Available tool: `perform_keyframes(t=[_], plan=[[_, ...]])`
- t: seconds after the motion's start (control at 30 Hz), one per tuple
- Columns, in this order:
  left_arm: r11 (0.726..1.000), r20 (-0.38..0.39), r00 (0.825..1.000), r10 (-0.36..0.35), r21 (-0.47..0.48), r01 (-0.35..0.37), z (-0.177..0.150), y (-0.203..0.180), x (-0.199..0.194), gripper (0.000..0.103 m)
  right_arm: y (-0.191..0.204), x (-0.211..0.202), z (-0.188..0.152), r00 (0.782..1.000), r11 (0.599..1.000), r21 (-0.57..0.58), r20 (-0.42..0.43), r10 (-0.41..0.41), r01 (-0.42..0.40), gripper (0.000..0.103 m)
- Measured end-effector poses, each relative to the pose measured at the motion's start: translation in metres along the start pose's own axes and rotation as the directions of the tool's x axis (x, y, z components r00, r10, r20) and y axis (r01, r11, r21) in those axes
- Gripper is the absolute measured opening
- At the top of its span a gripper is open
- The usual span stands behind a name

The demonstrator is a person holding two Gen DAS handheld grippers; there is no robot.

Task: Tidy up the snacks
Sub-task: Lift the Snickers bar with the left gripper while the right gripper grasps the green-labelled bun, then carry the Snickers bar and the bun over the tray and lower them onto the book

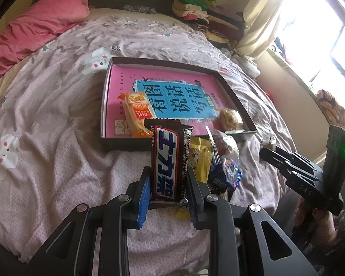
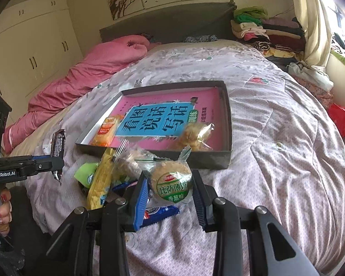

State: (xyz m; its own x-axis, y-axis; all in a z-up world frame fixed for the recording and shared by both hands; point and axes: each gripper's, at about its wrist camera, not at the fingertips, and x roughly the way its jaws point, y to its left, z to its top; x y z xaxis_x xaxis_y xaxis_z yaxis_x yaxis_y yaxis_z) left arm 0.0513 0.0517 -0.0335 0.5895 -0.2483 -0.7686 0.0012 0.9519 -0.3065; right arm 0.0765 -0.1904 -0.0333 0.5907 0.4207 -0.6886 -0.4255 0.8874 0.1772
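Here the left gripper point(image 1: 168, 184) pinches a chocolate bar point(image 1: 169, 161) upright between its fingers point(image 1: 143, 197), above the bed point(image 1: 57, 138). The right gripper point(image 2: 171, 193) pinches a round biscuit pack point(image 2: 172, 184) just near of the tray point(image 2: 227, 119). An orange snack point(image 1: 136, 115) lies in the tray's near left corner, a clear-wrapped one point(image 1: 231, 119) at its near right. Loose snacks point(image 2: 101, 179) are piled between the grippers.

A bed point(image 2: 276, 119) carries a shallow box point(image 2: 227, 105), loose snack packets point(image 2: 99, 184) and a pink quilt point(image 2: 92, 69).
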Motion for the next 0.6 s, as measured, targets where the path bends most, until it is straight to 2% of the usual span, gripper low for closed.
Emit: perform_keyframes(t=[0.6], plan=[[1.0,0.051,0.999,0.003,-0.017,-0.003,0.034,0.0,0.013,0.029,-0.011,0.002,0.028,0.995,0.999,0.032,0.084,-0.046,0.044,0.036]])
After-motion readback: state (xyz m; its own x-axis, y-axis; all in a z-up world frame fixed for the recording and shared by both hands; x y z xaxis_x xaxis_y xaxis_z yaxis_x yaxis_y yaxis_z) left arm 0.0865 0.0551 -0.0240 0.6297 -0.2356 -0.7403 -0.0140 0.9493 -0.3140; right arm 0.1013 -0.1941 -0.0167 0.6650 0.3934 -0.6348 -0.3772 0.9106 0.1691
